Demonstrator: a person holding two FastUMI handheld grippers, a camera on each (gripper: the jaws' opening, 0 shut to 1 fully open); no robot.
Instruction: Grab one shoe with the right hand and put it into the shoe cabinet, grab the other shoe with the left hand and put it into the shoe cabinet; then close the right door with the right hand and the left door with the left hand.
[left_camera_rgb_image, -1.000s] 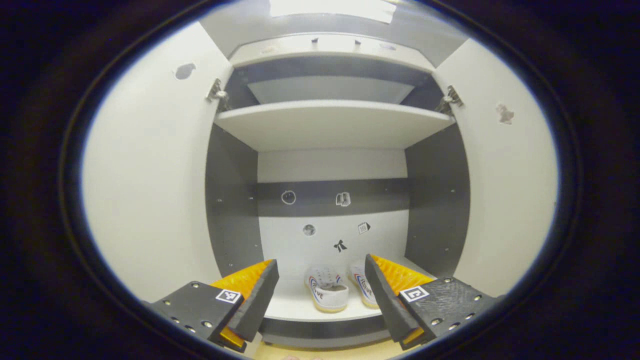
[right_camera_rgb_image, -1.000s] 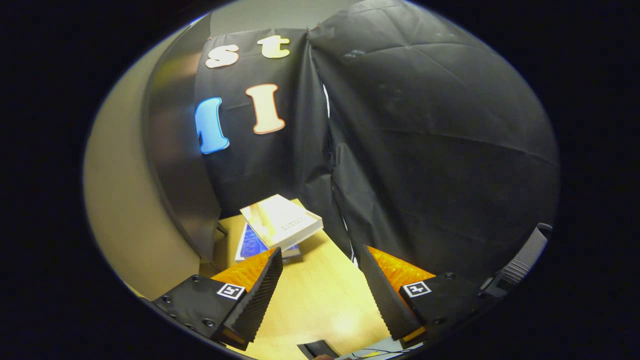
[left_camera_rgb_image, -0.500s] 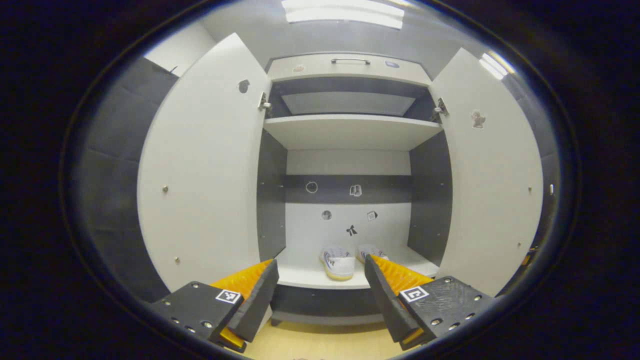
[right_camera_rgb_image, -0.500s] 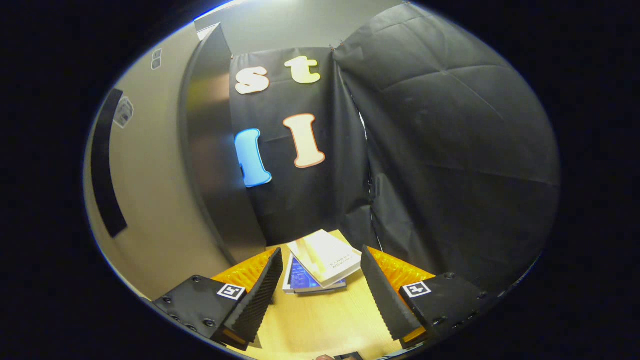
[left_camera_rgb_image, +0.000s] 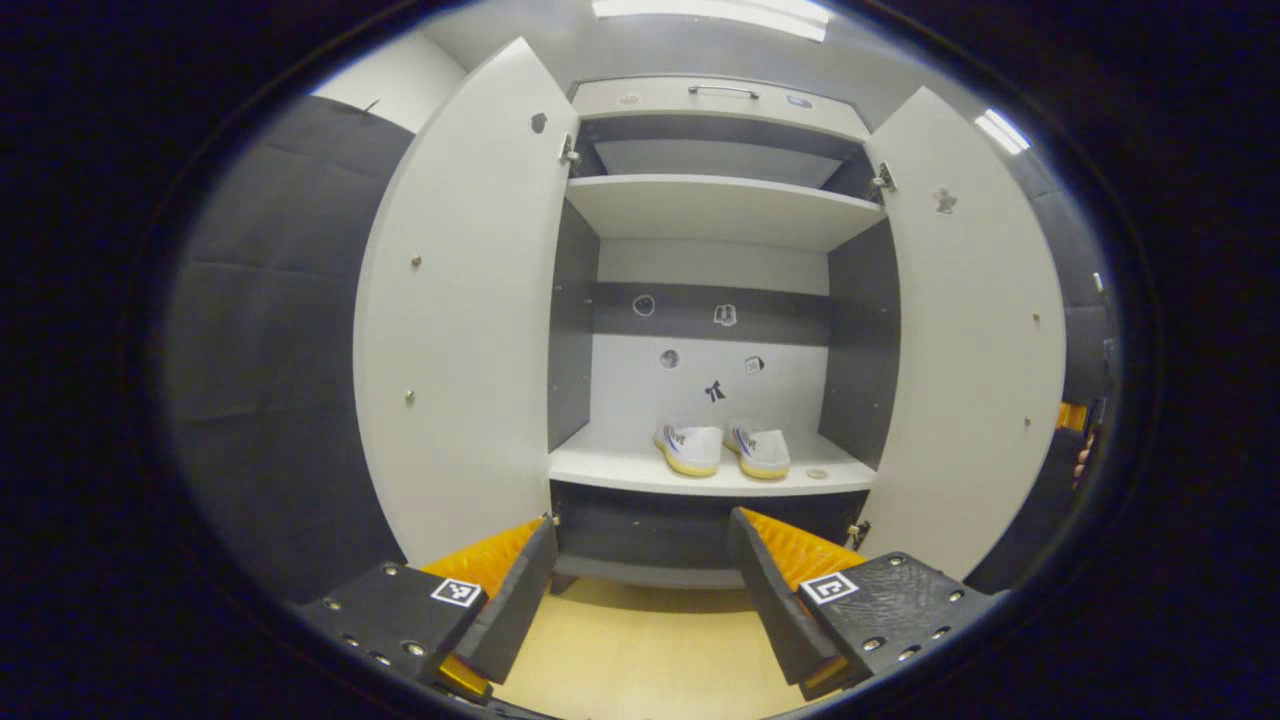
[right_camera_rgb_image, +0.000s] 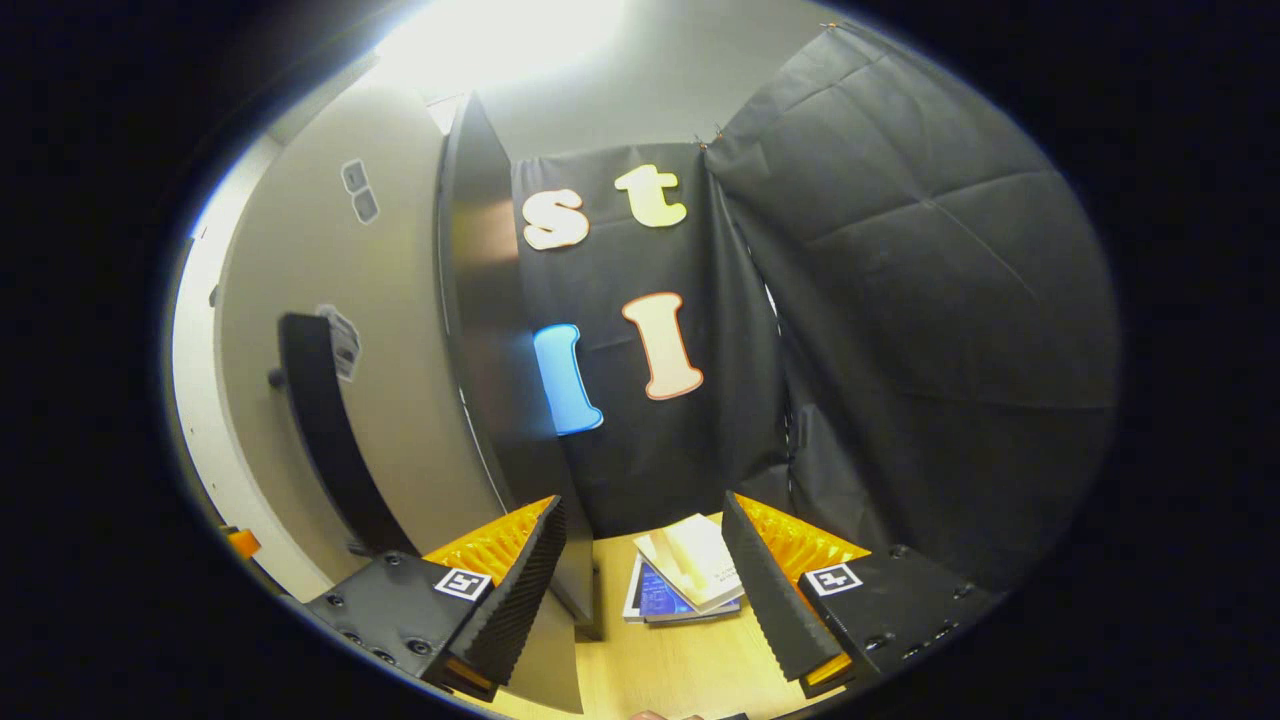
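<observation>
Both sets of jaws stand wide apart with nothing between them. In the left gripper view the left gripper (left_camera_rgb_image: 640, 590) hangs at the bottom of the frame over pale wooden floor (left_camera_rgb_image: 650, 680), facing the shoe cabinet (left_camera_rgb_image: 715, 100) square on. In the right gripper view the right gripper (right_camera_rgb_image: 645, 590) points past the outer face of the right door (right_camera_rgb_image: 400, 400), which fills the left of that frame with a dark vertical handle (right_camera_rgb_image: 325, 430) on it; a small stack of books (right_camera_rgb_image: 685, 580) lies on the floor between its fingers, farther off.

Beyond the left gripper, the left door (left_camera_rgb_image: 460, 320) swings out at the left of the frame and the right door shows again at the right, both fully open. Deeper in, at the frame's centre, the two shoes (left_camera_rgb_image: 722, 450) sit side by side on the lower shelf (left_camera_rgb_image: 610, 470), heels outward, so the stowing looks done and the doors remain.

The doors are rigid flat panels on hinges and should swing lightly. For the right door, a push on the outer face near its free edge, or a hold on the handle, would likely give the easiest closing; slamming could jolt the shoes.
</observation>
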